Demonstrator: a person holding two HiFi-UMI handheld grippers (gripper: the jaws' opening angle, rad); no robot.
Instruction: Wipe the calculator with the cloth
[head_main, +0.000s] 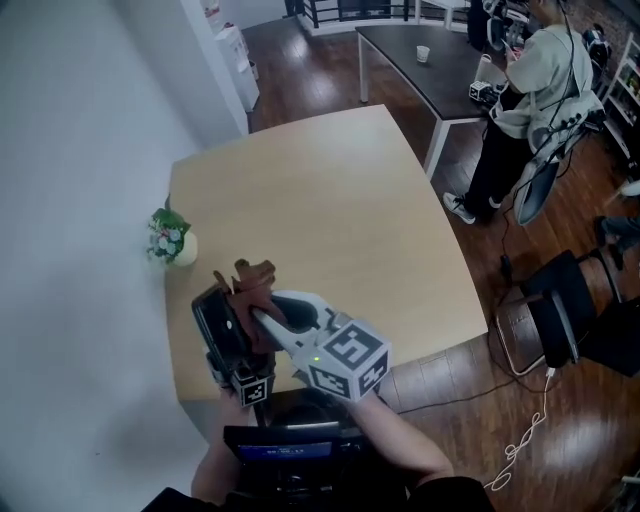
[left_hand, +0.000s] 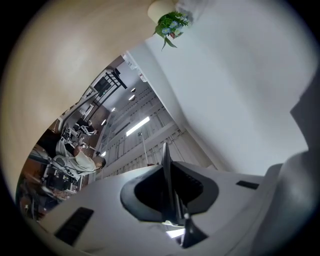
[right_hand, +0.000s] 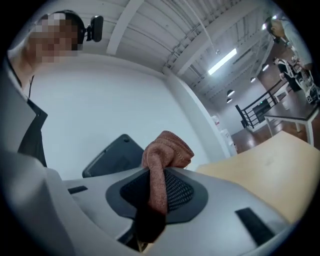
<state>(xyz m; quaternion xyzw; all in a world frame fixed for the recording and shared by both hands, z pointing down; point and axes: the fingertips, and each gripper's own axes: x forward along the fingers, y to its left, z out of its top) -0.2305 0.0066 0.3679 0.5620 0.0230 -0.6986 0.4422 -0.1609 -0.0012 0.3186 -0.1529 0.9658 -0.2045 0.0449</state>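
Above the near worktop (head_main: 330, 210) edge, the left gripper (left_hand: 169, 192) jaws grasp the calculator (left_hand: 165, 165), seen edge-on. Right gripper (right_hand: 157, 192) jaws are clenched on the brown cloth (right_hand: 169, 150), just beside the calculator, perhaps touching it.

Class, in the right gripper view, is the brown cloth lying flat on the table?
No, the brown cloth is pinched between the jaws of the right gripper, held off the table.
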